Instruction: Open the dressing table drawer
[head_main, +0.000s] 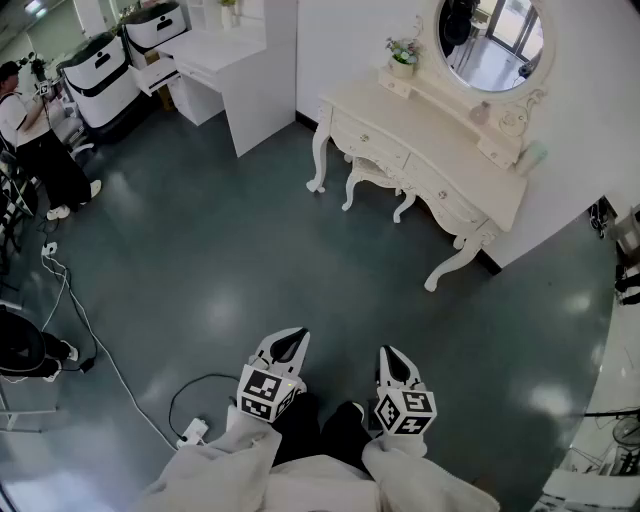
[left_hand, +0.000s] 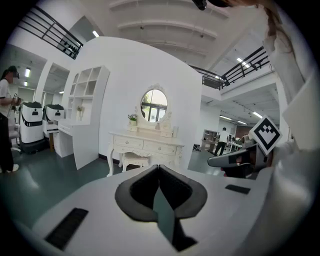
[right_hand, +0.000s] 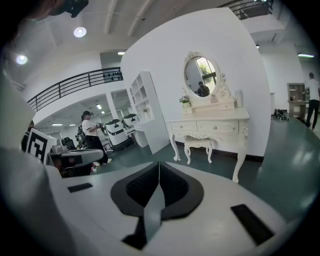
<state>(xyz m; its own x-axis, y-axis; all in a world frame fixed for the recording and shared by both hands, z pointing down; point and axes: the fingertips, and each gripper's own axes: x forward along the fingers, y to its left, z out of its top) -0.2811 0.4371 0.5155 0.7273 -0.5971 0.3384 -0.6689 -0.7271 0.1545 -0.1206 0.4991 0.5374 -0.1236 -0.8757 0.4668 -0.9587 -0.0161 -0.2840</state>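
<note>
Dressing table drawer (head_main: 372, 138) lies well ahead of both closed, empty jaws.

Floor (head_main: 220, 250): you stand on glossy dark teal-grey, with pale glints of light.
Bench (head_main: 455, 150): cream all over, and so is the drawer (head_main: 368, 138) front.
Stool (head_main: 375, 172): the same cream.
Flowers (head_main: 403, 48): green with pale pink, in a cream pot.
Your left claw (head_main: 291, 342): white shell, black inner pads.
Your right claw (head_main: 391, 358): white shell, black inner pads.
Marker cubes (head_main: 266, 392): black squares on white, one on each claw.
Your sleeves (head_main: 215, 465): off-white.
Your trousers (head_main: 320, 425): black.
Cable (head_main: 90, 340): white across the floor.
Machines (head_main: 100, 65): white with a black band.
Person (head_main: 30, 130): white top, black trousers.
</note>
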